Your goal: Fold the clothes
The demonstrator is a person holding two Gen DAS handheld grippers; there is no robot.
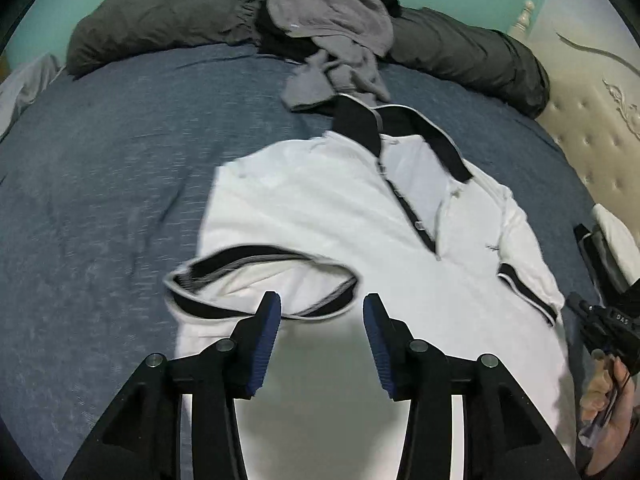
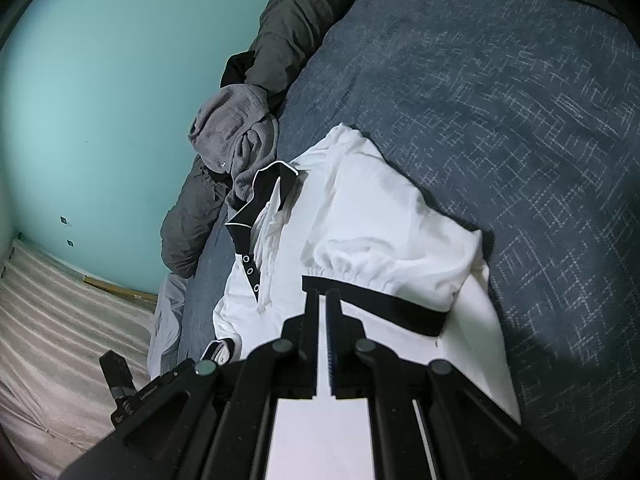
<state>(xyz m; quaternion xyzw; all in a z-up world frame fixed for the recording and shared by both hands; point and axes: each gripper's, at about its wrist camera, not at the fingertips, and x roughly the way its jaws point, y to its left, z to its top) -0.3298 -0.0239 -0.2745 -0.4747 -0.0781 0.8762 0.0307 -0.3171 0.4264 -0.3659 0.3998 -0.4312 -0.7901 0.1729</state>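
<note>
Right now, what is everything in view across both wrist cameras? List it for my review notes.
polo shirt: one, white with black collar and cuffs, spread on the bed.
grey garment: one, crumpled beyond the shirt's collar.
dark bedding roll: one, olive-grey, along the wall.
bedsheet: one, blue, under everything.
headboard: one, cream, tufted.
wall: teal.
left gripper: black, blue pads, jaws open above the folded sleeve cuff.
right gripper: black, jaws shut on the other cuff.
hand: one, holding the right gripper.

A: The folded sleeve cuff at twelve o'clock of the left gripper is smeared with blur.

B: The white shirt runs off the frame at six o'clock. The hand at four o'clock is cut by the rim.

A: The gray garment partly hides the dark pillow.
</note>
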